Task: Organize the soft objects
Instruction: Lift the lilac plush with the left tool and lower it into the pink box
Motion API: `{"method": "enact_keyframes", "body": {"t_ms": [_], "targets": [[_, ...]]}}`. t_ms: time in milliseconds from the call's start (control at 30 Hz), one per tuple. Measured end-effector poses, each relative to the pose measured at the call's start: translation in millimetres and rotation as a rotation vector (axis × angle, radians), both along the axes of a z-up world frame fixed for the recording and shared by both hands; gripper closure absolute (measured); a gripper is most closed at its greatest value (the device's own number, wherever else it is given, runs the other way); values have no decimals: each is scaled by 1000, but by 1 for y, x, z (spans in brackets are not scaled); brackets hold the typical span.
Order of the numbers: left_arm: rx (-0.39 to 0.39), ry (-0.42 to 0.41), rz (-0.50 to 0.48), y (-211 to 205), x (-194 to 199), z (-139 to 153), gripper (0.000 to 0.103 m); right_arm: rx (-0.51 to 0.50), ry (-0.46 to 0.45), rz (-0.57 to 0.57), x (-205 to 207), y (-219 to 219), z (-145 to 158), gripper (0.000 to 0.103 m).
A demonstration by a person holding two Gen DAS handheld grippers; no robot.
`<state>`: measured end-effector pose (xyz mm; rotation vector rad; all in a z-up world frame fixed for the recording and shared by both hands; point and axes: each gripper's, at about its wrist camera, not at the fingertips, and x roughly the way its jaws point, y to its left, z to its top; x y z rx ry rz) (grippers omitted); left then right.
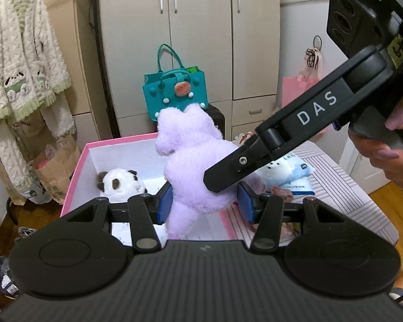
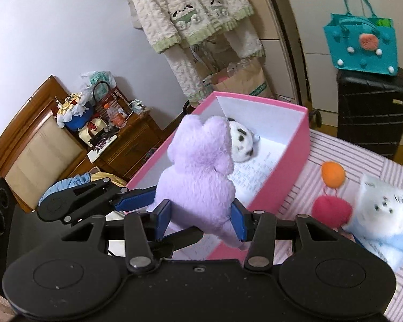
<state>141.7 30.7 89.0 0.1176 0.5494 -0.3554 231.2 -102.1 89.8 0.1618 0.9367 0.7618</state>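
Observation:
A purple plush toy is held upright over the near end of a pink box. My left gripper is shut on its lower body. My right gripper is shut on it too, seen from the right in the left wrist view. The purple plush hangs above the pink box in the right wrist view. A panda plush lies inside the box, and shows again in the right wrist view. A white and blue plush lies on the striped bed.
An orange pom-pom and a red one lie beside the box on the striped cover. A teal felt bag stands on a black suitcase. A fleece robe hangs at left. Wardrobe doors stand behind.

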Motion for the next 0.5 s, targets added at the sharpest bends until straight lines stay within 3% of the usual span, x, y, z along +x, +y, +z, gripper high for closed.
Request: {"method": "enact_keyframes", "body": {"t_ms": [267, 500], "targets": [[-77, 99, 2, 30, 54, -25, 53, -91, 35, -21, 39, 34, -16, 50], [-110, 202, -86, 50, 122, -38, 53, -190, 53, -72, 77, 53, -19, 50]]}}
